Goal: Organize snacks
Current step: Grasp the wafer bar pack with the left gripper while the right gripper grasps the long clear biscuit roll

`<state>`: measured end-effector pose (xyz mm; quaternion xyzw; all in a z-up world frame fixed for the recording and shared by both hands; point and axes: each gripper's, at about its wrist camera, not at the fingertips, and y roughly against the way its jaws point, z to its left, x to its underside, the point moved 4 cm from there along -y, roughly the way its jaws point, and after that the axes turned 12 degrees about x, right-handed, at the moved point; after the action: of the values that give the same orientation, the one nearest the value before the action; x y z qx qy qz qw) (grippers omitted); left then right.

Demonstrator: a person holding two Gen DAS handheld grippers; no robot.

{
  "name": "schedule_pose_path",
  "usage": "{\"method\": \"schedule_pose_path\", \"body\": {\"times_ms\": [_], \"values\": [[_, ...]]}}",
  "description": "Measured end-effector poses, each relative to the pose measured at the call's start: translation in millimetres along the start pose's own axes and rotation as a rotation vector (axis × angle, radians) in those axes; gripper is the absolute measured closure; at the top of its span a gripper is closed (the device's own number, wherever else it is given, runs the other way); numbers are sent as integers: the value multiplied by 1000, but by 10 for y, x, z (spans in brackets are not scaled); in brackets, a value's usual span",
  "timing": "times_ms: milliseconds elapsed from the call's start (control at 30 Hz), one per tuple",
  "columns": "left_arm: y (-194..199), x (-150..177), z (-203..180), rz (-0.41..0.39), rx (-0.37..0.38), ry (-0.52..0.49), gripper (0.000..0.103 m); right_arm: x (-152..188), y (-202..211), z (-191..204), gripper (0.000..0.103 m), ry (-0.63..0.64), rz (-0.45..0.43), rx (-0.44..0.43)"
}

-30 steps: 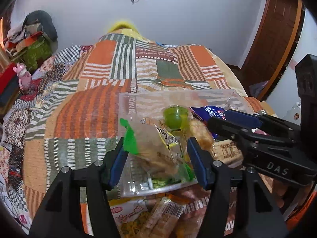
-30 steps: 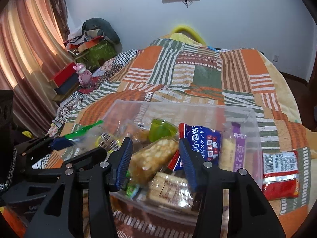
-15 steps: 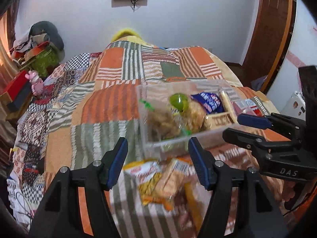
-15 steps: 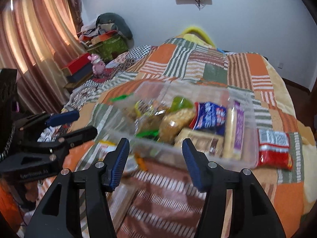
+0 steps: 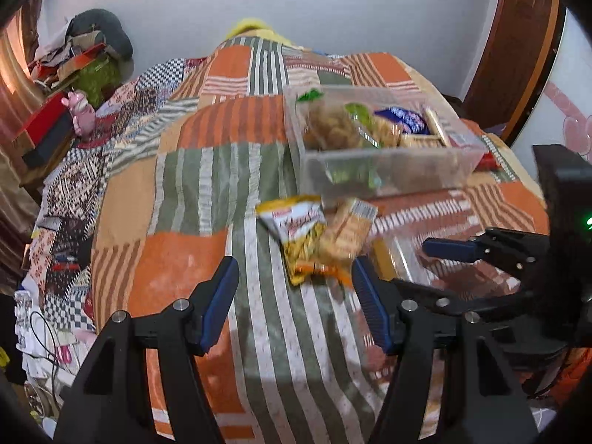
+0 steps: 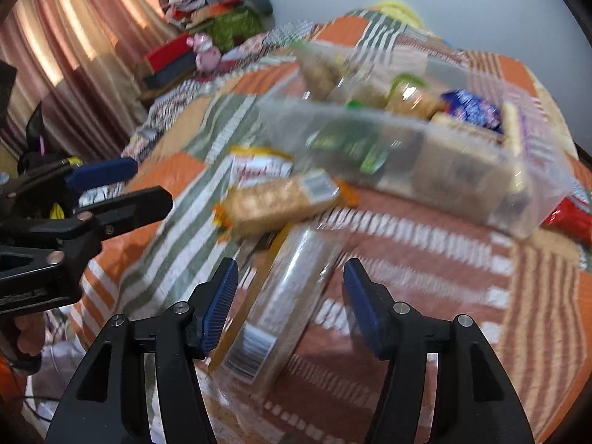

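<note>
Right claw (image 6: 288,296): jaws opening, gripping nothing; clear-wrapped cracker pack (image 6: 281,303) lies on the bed between the pads.
Left claw (image 5: 294,303): parted, empty; yellow snack bag (image 5: 296,233) just beyond it.
Clear bin (image 5: 388,174): holds several snack packs.

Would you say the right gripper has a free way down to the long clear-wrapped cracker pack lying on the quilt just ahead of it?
Probably yes. The right gripper is empty, its jaws opening, and the cracker pack lies between its fingers with nothing on top. The left gripper stands off to the side.
</note>
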<state>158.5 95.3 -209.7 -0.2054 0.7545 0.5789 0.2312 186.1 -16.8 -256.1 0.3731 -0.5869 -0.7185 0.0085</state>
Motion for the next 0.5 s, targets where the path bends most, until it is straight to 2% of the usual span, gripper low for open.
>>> {"method": "schedule_pose_path", "body": {"times_ms": [100,200,333,500], "values": [[-43,65,1,10,4,8,40,96,-82,59,47,27,23,9],[-88,71,7,17,12,15,40,121,-61,67,54,76,8,27],[-160,41,-9,23,23,13,40,125,-13,-43,65,60,6,-15],[-317,-45,-94,35,32,-12,40,166,83,-185,69,28,-6,-40]]}}
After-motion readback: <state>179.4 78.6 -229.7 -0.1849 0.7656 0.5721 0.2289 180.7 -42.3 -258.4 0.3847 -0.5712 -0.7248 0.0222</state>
